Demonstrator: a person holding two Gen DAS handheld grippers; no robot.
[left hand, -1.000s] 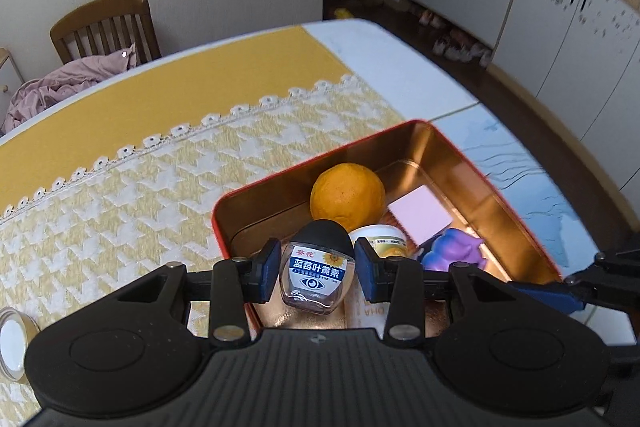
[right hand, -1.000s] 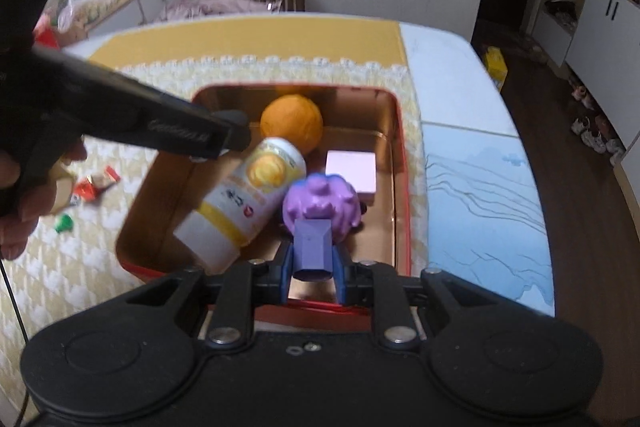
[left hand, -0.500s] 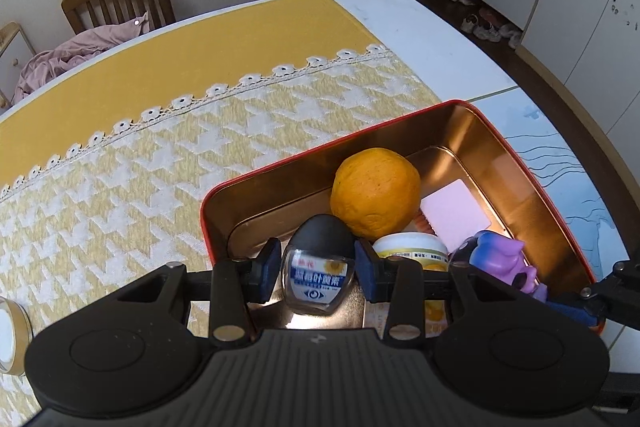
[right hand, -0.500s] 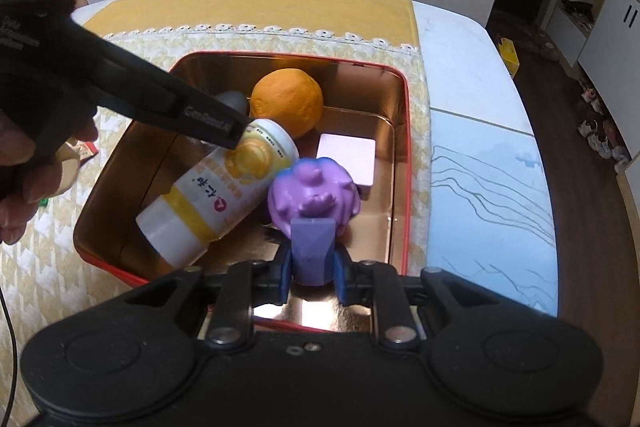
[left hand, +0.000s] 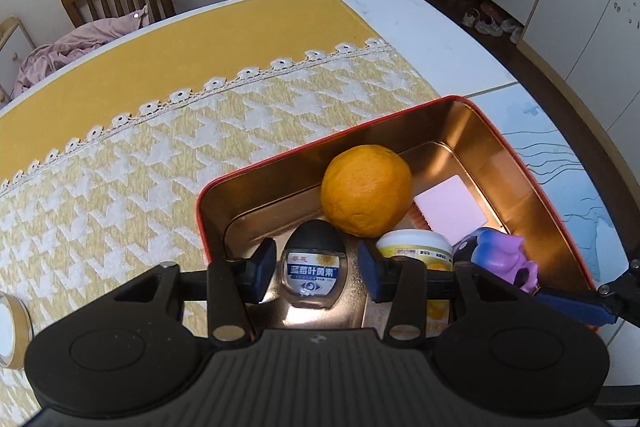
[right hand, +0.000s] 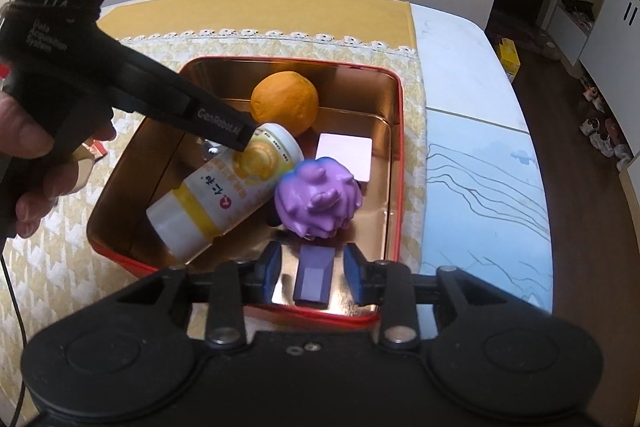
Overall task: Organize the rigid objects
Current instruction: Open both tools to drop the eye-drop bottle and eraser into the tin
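At the left edge of the tabletop (left hand: 400, 11), only partly in view, lies a small round lid (left hand: 10, 327), outside the tin. The tin (left hand: 280, 163) with the red rim stands on the yellow patterned cloth (left hand: 120, 155) near the right side of the tabletop, and it holds all the things that are sorted. In its left part the left tongs (left hand: 316, 269) are open, with a clear gap on both sides of a small bottle with black cap (left hand: 314, 267), which seems to rest on the tin floor. Beside it, to the right, lies a white and yellow bottle (right hand: 224, 199) on its side, and behind them an orange (left hand: 366, 195) sits at the far wall. More to the right there is a pink pad (right hand: 344, 155) flat on the floor and a purple toy (right hand: 318, 201) just beside the big bottle. The right tongs (right hand: 314, 275) are open too, around the toy's dark purple base (right hand: 314, 275), without touching it as far as I can tell. I judge the risk is in pulling back: a finger of the tongs could catch the small bottle or the toy and knock it over, or push the orange so it rolls, because the things are packed very near each other.
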